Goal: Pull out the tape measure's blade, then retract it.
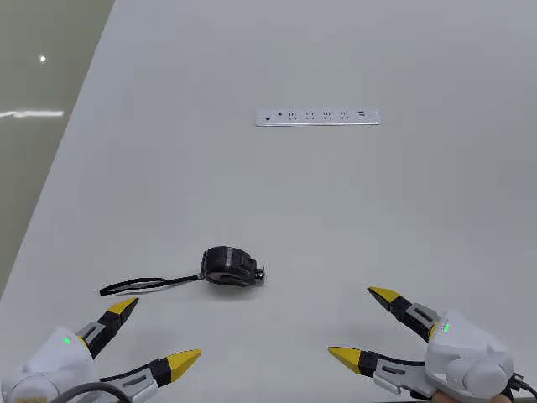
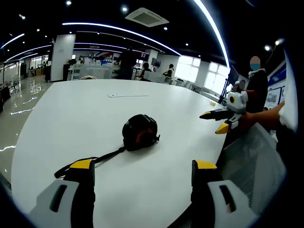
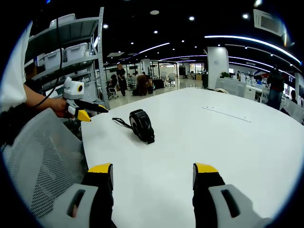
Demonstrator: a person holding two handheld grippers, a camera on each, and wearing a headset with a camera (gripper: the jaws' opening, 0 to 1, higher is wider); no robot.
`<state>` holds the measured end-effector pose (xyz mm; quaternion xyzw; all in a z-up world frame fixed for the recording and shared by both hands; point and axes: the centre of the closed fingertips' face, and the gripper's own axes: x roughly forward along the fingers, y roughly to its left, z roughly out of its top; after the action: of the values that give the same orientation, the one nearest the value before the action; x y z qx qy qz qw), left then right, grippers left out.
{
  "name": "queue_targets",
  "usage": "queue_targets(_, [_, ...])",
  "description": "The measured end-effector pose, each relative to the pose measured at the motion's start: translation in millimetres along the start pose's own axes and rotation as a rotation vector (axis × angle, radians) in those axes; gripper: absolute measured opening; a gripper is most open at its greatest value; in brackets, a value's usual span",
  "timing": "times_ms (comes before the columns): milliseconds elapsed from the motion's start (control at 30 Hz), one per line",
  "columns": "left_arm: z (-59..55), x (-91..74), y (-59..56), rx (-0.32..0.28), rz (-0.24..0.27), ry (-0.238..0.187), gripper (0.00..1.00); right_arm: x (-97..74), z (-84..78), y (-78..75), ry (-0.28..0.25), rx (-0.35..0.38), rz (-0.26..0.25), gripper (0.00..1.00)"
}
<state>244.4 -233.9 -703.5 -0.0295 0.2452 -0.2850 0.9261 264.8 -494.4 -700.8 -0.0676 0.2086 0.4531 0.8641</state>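
Your left claw (image 1: 155, 333) and your right claw (image 1: 361, 323) both stand apart and hold nothing. The tape measure (image 1: 231, 266) lies on the bench (image 1: 336, 201) close to its near edge, with its strap (image 1: 138, 286) pointing toward the left edge.

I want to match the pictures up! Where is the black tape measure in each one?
Head view: tape measure below centre, slightly left.
Left gripper view: tape measure near the middle.
Right gripper view: tape measure just left of centre.
Shared landmark: the white power strip lying beyond it.
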Motion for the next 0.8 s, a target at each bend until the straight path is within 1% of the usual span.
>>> queue_targets(433, [0.8, 2.3, -1.7, 0.002, -0.005, 0.005, 0.82, 0.0, 0.1, 0.3, -0.002, 0.004, 0.002, 0.69])
queue_targets(667, [1.4, 5.7, -0.8, 0.006, -0.014, 0.008, 0.82, 2.3, 0.4, 1.9, -0.012, 0.002, 0.025, 0.67])
queue_targets(800, [3.3, 7.9, 1.8, 0.014, -0.017, 0.011, 0.82, 5.0, -0.4, 2.2, -0.007, -0.001, 0.038, 0.66])
